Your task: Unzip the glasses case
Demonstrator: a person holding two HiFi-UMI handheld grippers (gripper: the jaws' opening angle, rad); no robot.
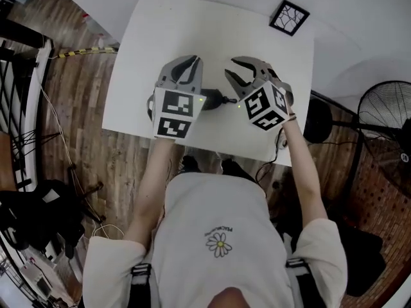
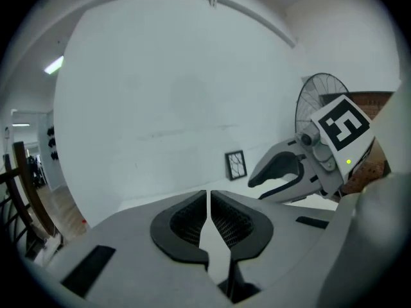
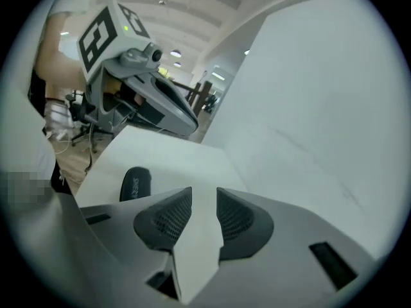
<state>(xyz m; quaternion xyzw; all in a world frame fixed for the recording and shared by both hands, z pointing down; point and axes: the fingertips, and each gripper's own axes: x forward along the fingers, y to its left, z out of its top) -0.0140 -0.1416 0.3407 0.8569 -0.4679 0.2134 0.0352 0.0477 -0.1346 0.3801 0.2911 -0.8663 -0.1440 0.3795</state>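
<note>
Grippers first, since that's the odd bit: neither one is on anything. The left gripper [image 1: 192, 61] has its jaws pinched together down to a hairline slit, with nothing in it. The right gripper [image 1: 230, 68] has its jaws clearly apart, and only bare white table [image 1: 192, 24] shows through the gap. Both hang above the table side by side, noses tipped a bit downward.

The glasses case [image 1: 217, 99] lies flat toward the table's near edge, about mid-width, below and between the two grippers, and neither one touches it. In the head view the marker cubes cover most of it. The right gripper view shows it better: a dark, matte, rounded oval pod with some pale print that's too small to read. It looks like a semi-rigid shell. No view shows whether the zip is open or shut, and the puller can't be made out.

Best guess on the stance: one gripper each side suits pinning the shell with one and tugging the tab with the other. A light case on that smooth top would probably skate if nothing held it.

The pads are dark and rubbery with a fine mesh texture, set in smooth grey plastic, so they should bite a small tab fine. A black-framed patterned tile [image 1: 289, 17] sits at the far right corner.
</note>
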